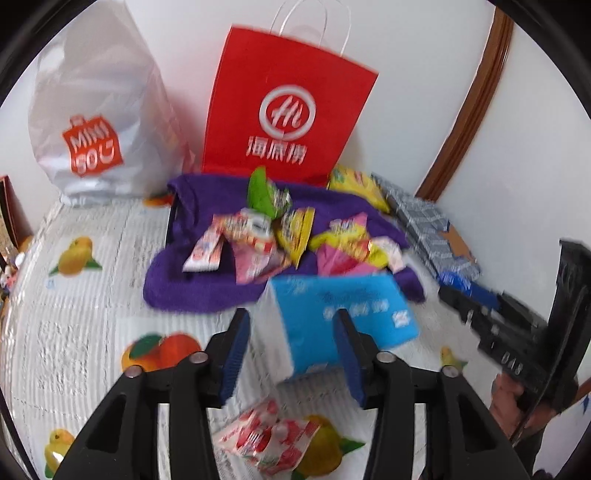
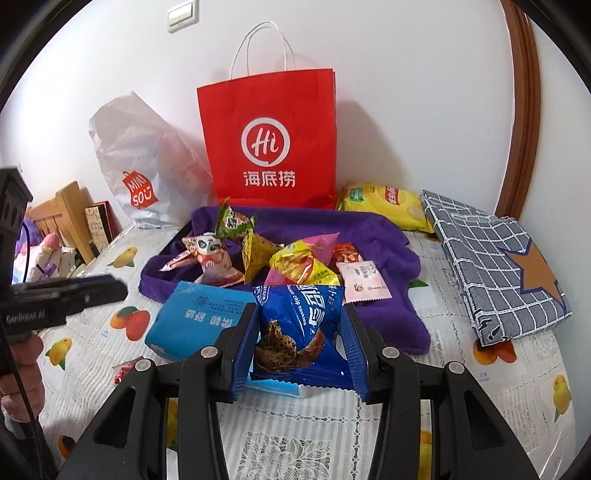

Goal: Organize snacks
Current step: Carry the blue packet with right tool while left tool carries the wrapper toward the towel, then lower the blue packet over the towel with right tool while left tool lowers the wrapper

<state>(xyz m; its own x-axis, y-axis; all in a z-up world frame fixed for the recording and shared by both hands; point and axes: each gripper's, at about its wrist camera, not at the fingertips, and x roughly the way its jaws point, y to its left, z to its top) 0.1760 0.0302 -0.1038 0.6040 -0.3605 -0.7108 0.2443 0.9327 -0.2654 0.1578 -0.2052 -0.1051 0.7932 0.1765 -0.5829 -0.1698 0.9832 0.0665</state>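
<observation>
Your right hand-held gripper (image 2: 300, 345) clamps the blue cookie packet (image 2: 295, 325), lifted just above the blue box (image 2: 192, 321) for sorting. Your left hand-held gripper (image 1: 291, 354) hangs wide and empty by that box. Remaining snacks (image 2: 280, 258) lie heaped on the purple towel (image 2: 376, 236) on the bed.

Landmark = red paper bag (image 2: 271, 147), upright against the white wall (image 2: 406, 92), white cord handles on top. Left of it: crumpled white plastic bag (image 2: 142, 162) with an orange logo, also at the wall. In front of it: purple towel (image 2: 373, 236), rumpled, spread over the fruit-print lace tablecloth (image 2: 295, 443). Right of it: folded grey checked cloth (image 2: 491, 258) with a brown star patch, lying on the tablecloth. Far right: brown wooden door frame (image 2: 524, 110). Far left: wooden headboard (image 2: 64, 214), a soft toy (image 2: 46, 247) beside it. Above-left on the wall: light switch (image 2: 181, 14).
</observation>
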